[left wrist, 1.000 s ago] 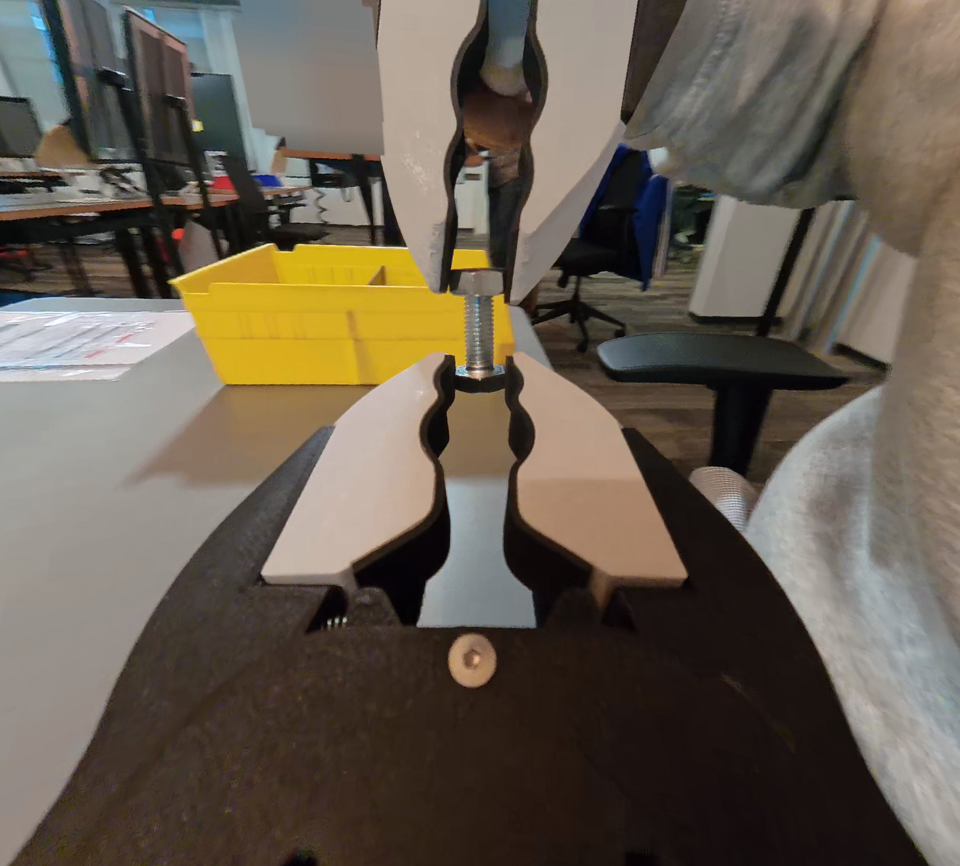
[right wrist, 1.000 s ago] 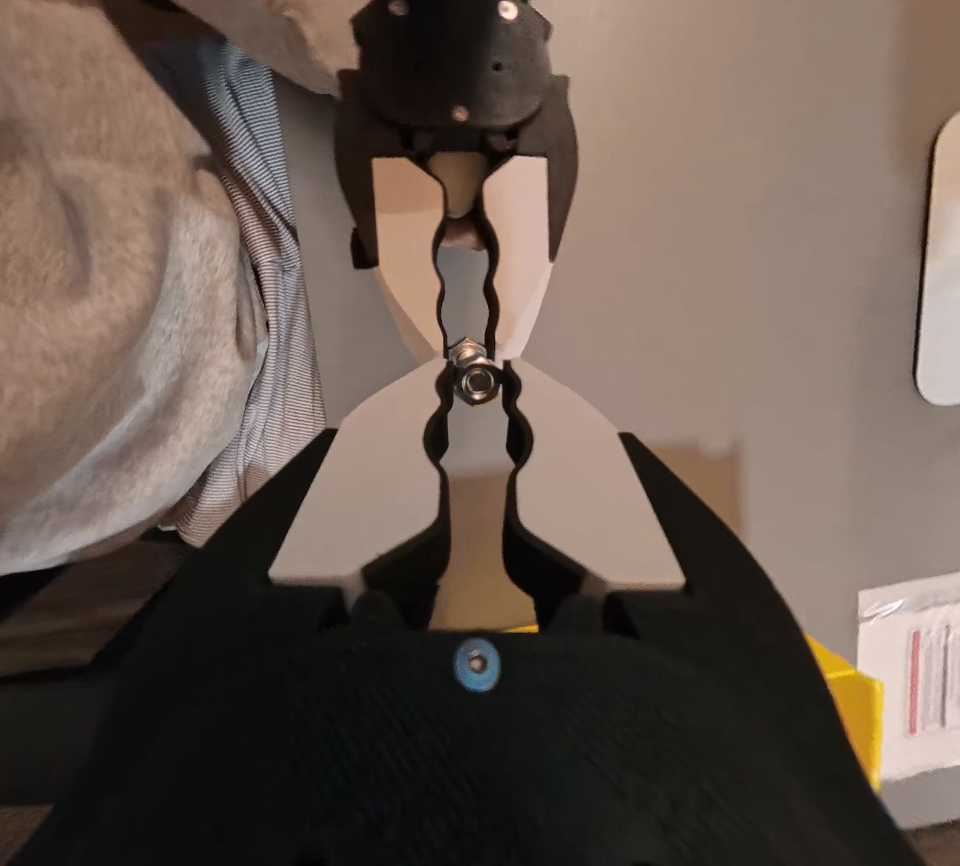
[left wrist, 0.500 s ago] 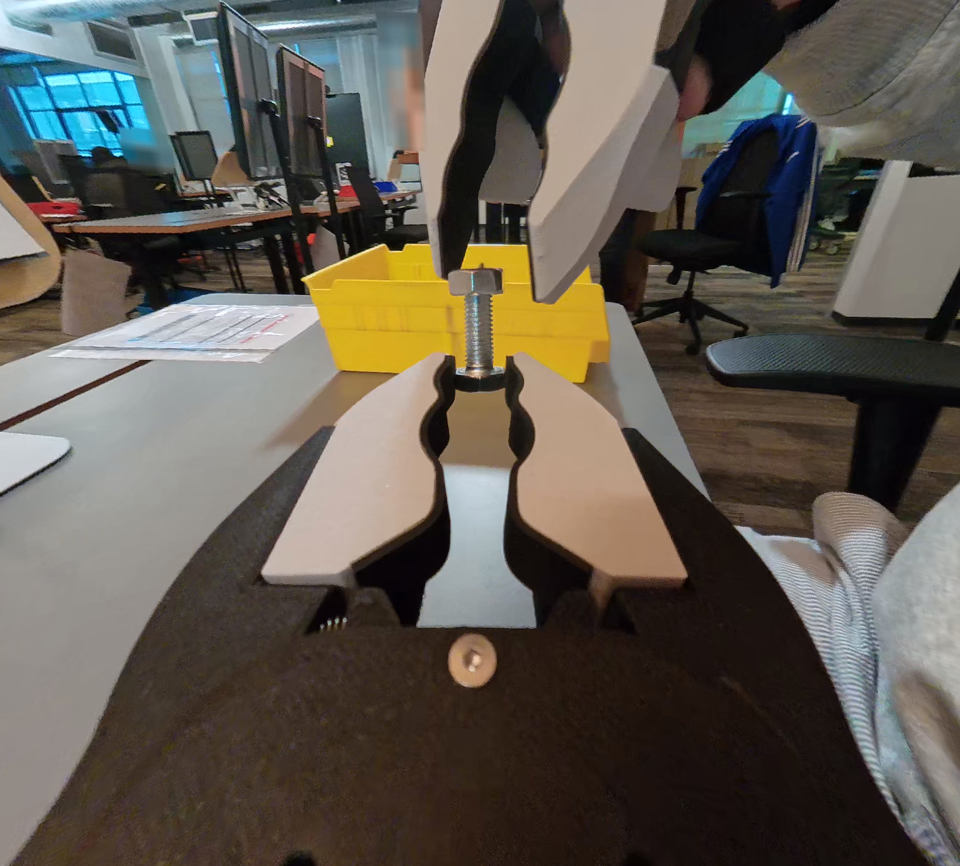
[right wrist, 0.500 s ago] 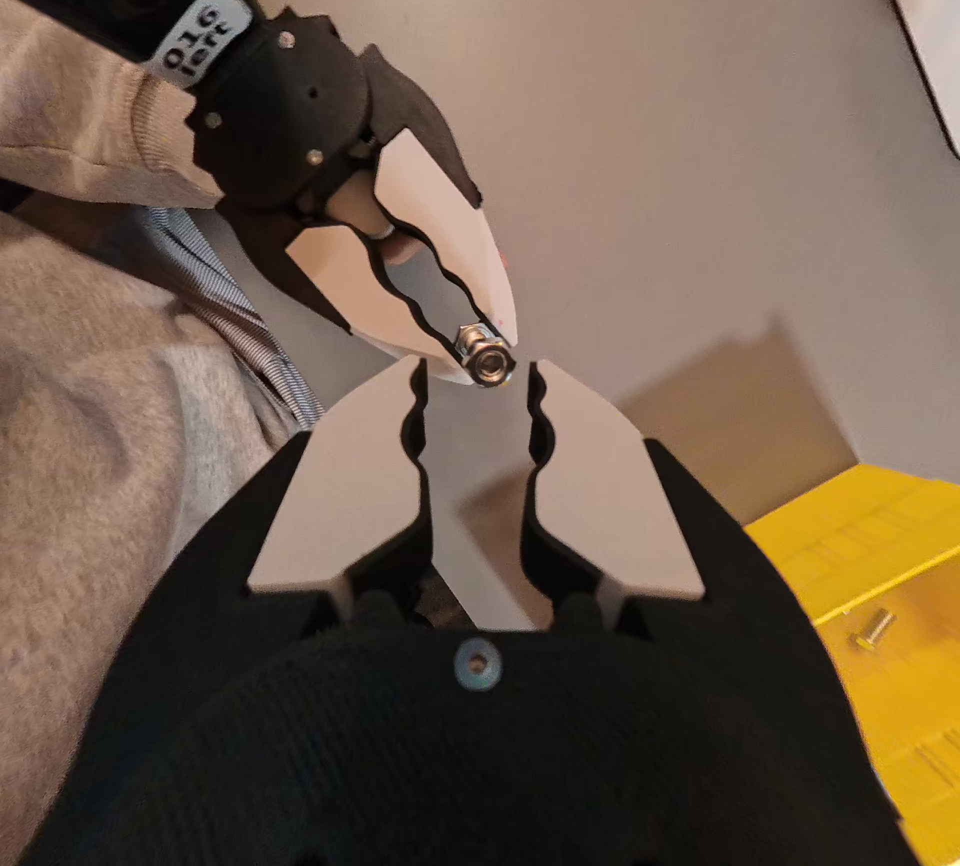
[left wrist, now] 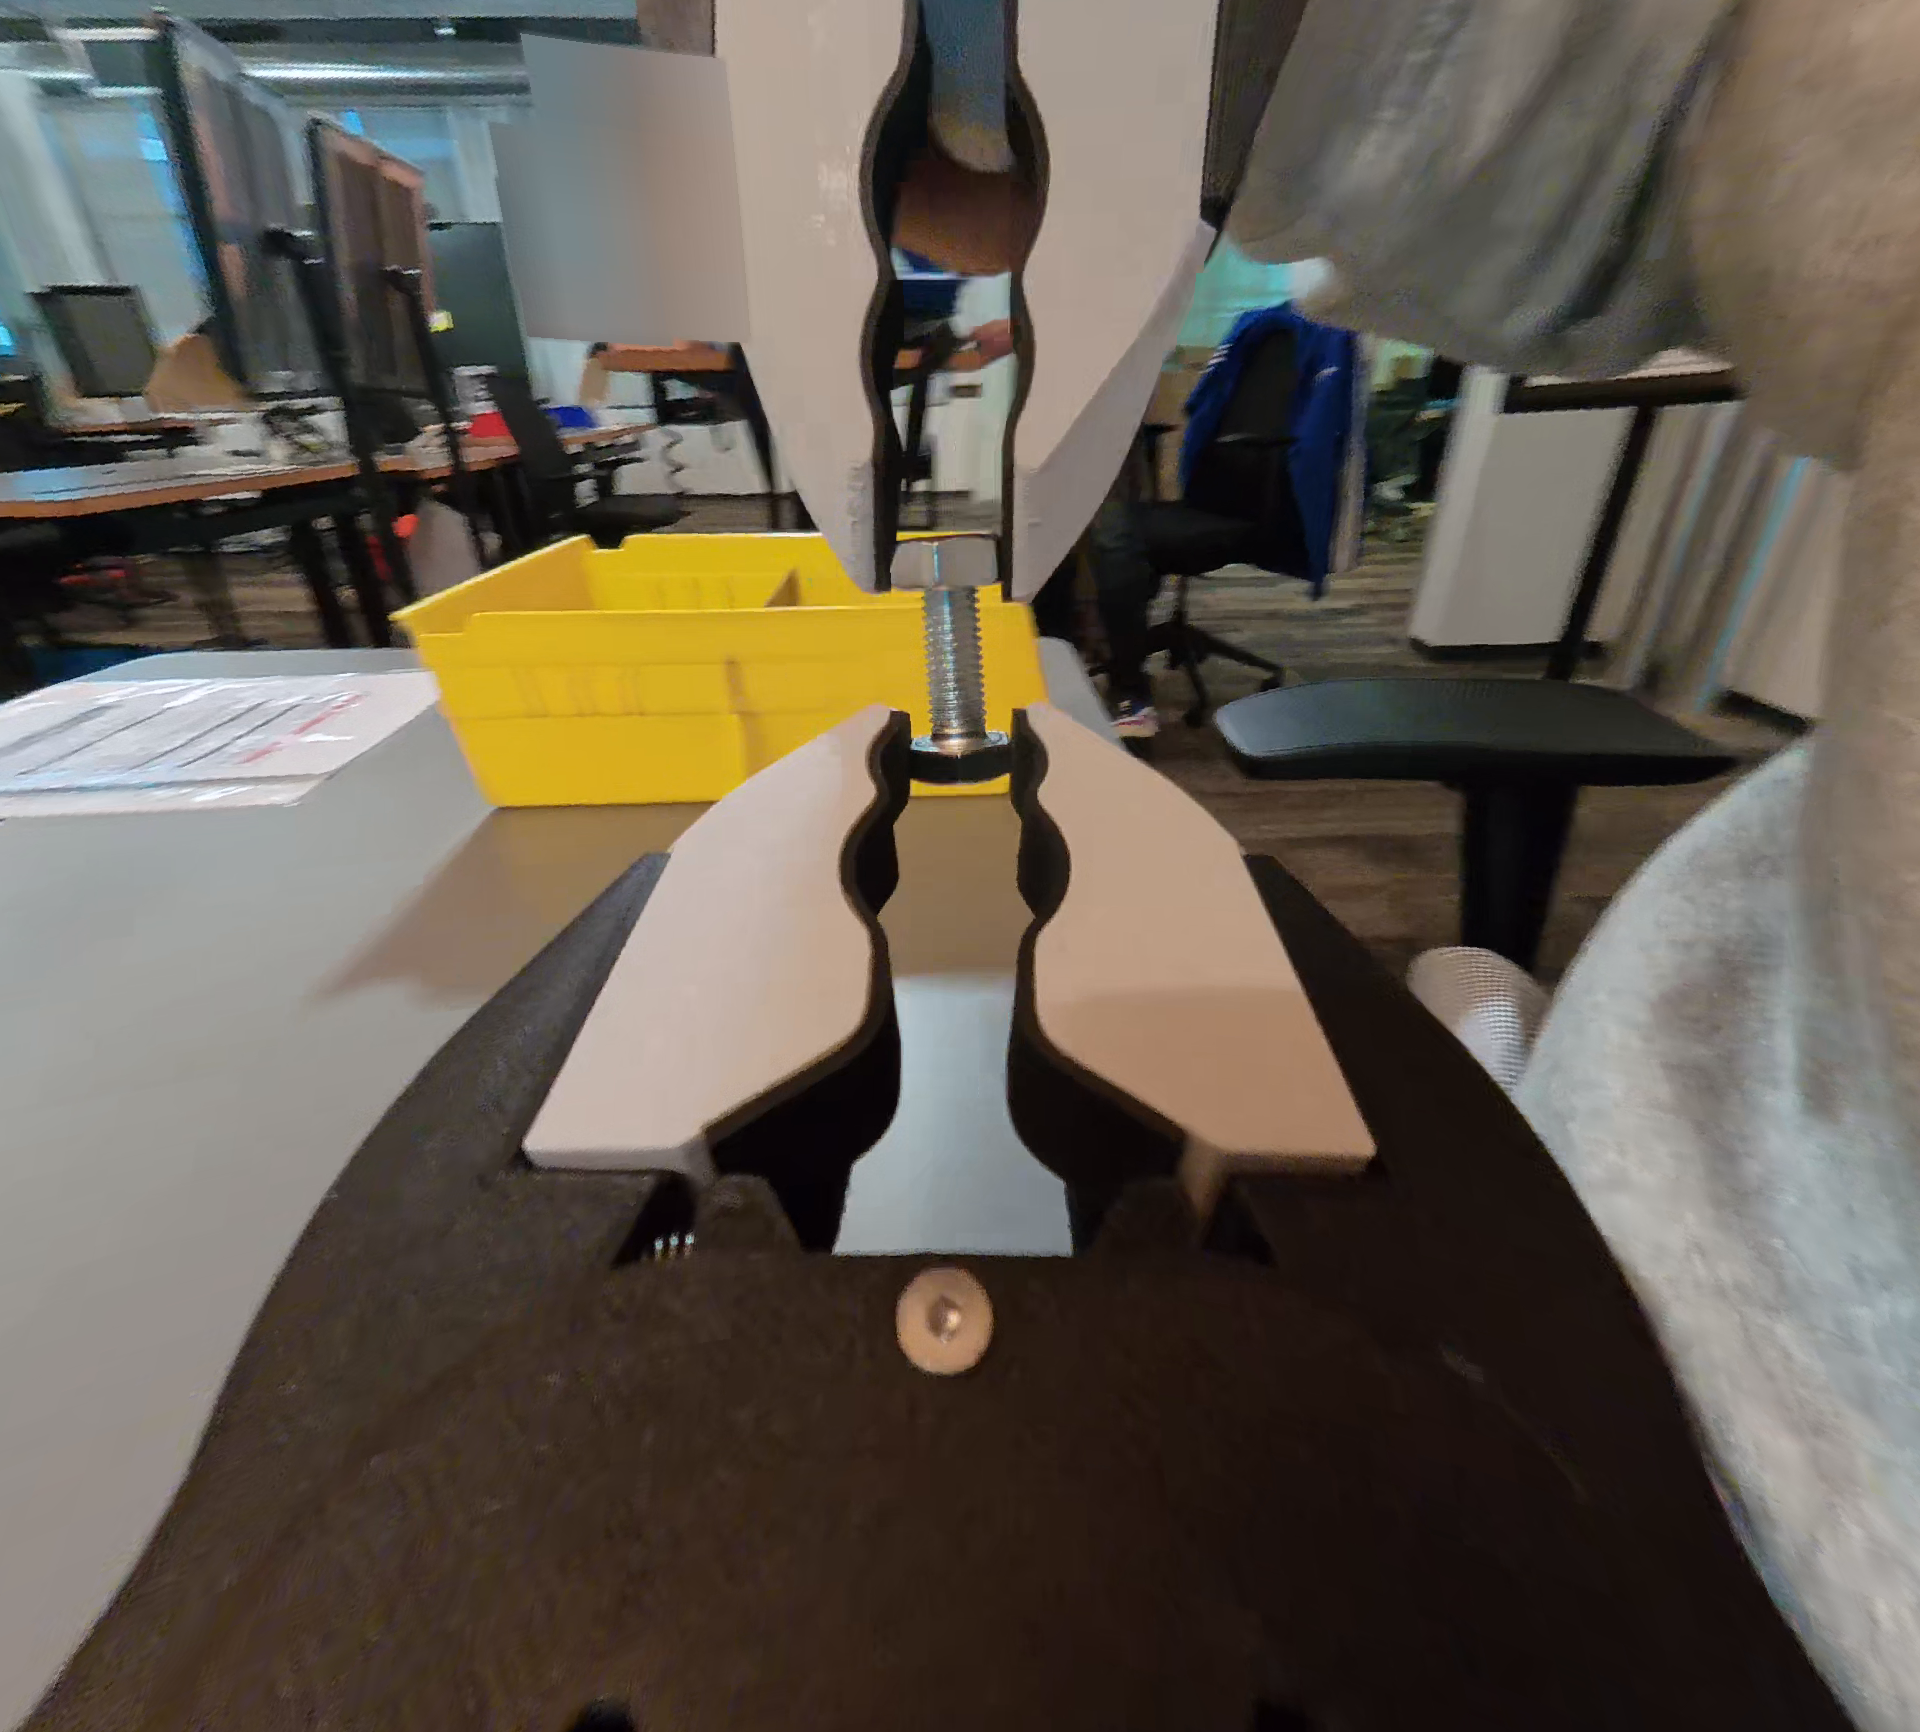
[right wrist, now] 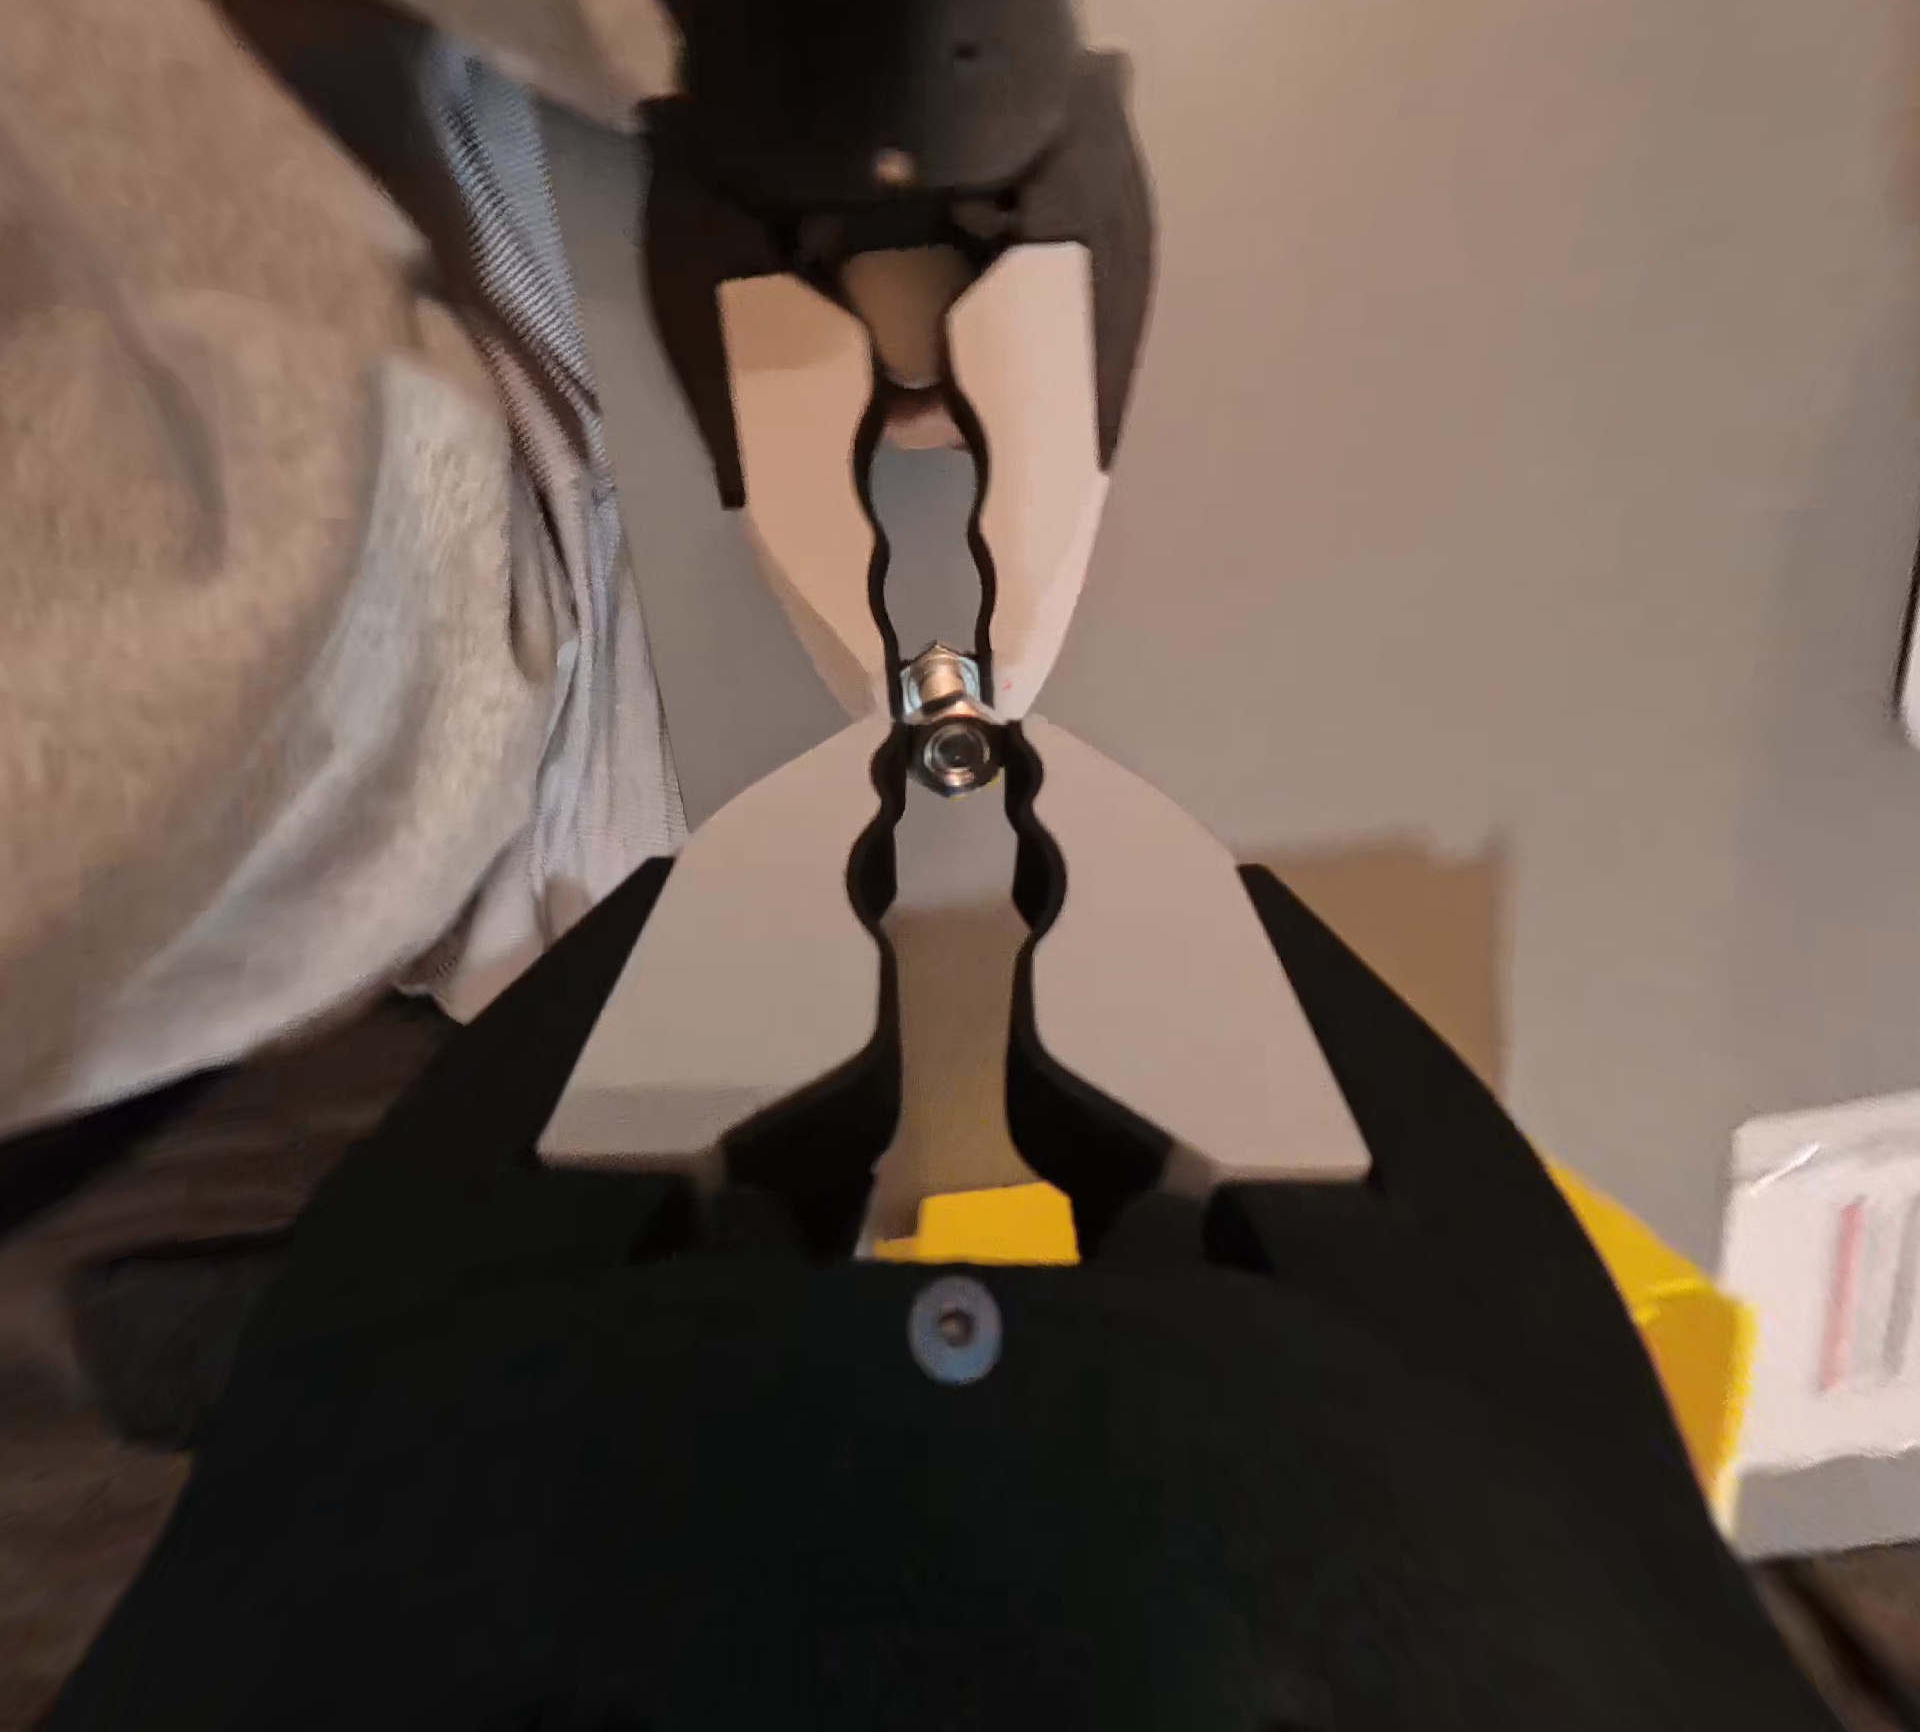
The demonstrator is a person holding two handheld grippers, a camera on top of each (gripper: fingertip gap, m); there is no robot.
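In the left wrist view my left gripper (left wrist: pixel 954 737) is shut on a hex nut (left wrist: pixel 954 755) at its fingertips. A silver bolt (left wrist: pixel 952 654) stands upright in the nut. My right gripper (left wrist: pixel 940 565) comes straight down from above and is shut on the bolt's hex head (left wrist: pixel 943 556). In the right wrist view my right gripper (right wrist: pixel 951 732) clamps the bolt head (right wrist: pixel 951 755), seen end-on. The left gripper (right wrist: pixel 938 685) points toward it from the top, holding the nut (right wrist: pixel 933 683). Both are held above the grey table (left wrist: pixel 208 1007).
A yellow bin (left wrist: pixel 707 654) stands on the table just behind the bolt and shows in the right wrist view (right wrist: pixel 1621 1350). Laminated papers (left wrist: pixel 177 737) lie at the left. A black chair armrest (left wrist: pixel 1455 737) is off the table's right edge. A person's grey sleeve (left wrist: pixel 1558 124) fills the right. Left and right tips are no more than a few centimetres apart.
Half a second ago my right gripper was open and turned aside off the bolt head. It has swung back in line and closed on the head. My left gripper has kept its hold on the nut.
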